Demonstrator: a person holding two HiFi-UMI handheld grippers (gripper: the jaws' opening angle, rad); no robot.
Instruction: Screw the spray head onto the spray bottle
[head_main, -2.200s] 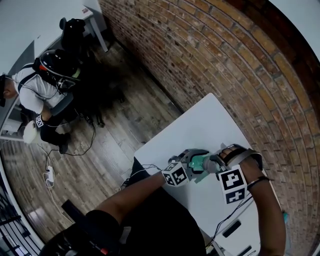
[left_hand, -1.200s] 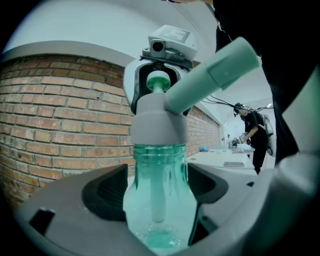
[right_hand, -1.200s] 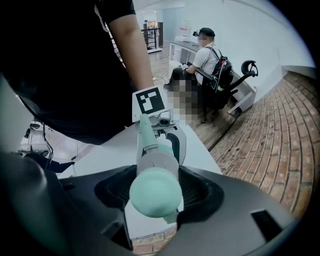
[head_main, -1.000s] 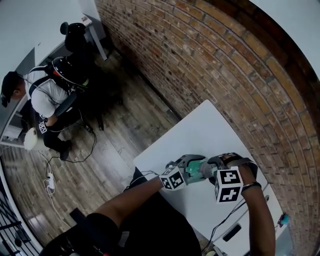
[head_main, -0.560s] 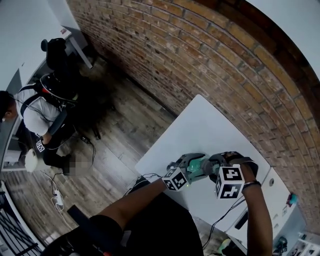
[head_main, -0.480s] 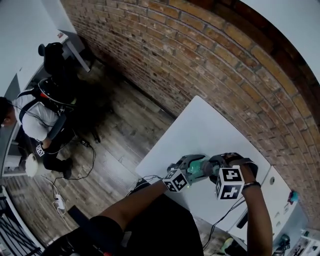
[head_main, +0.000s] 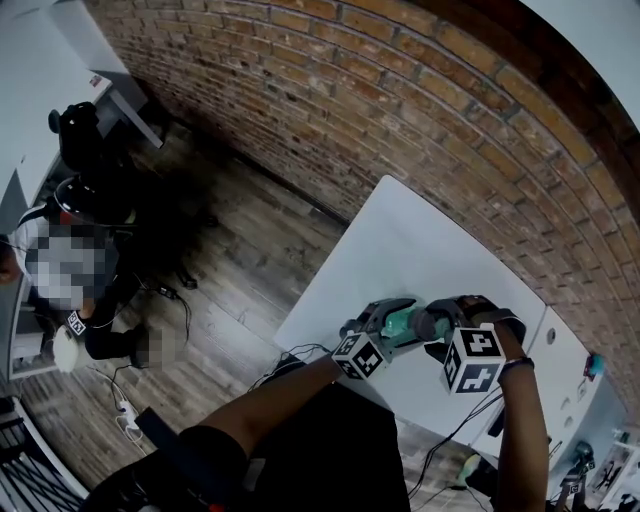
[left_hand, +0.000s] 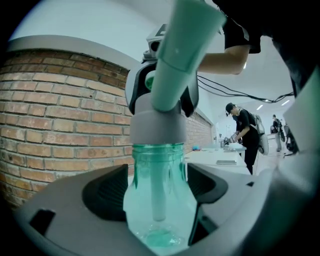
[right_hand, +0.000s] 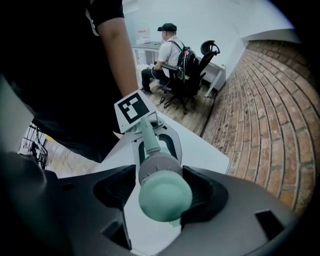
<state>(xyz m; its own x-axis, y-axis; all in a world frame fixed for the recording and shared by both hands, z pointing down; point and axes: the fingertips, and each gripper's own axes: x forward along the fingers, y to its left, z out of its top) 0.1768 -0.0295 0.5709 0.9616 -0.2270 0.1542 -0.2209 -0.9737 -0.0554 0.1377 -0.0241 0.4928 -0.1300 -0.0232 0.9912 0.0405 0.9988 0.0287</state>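
Bottle (head_main: 402, 322) stays level above the counter (head_main: 400, 250) as before, neck pointing toward the right gripper (head_main: 438, 320). Left gripper (left_hand: 159, 192) jaws clamp its body, and right jaws clamp the head (right_hand: 165, 196).

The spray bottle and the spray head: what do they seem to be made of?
The spray bottle looks like clear, green-tinted plastic, glossy: the dip tube shows through its wall. The spray head seems opaque plastic, matte mint green with a grey collar; nothing shows through it.
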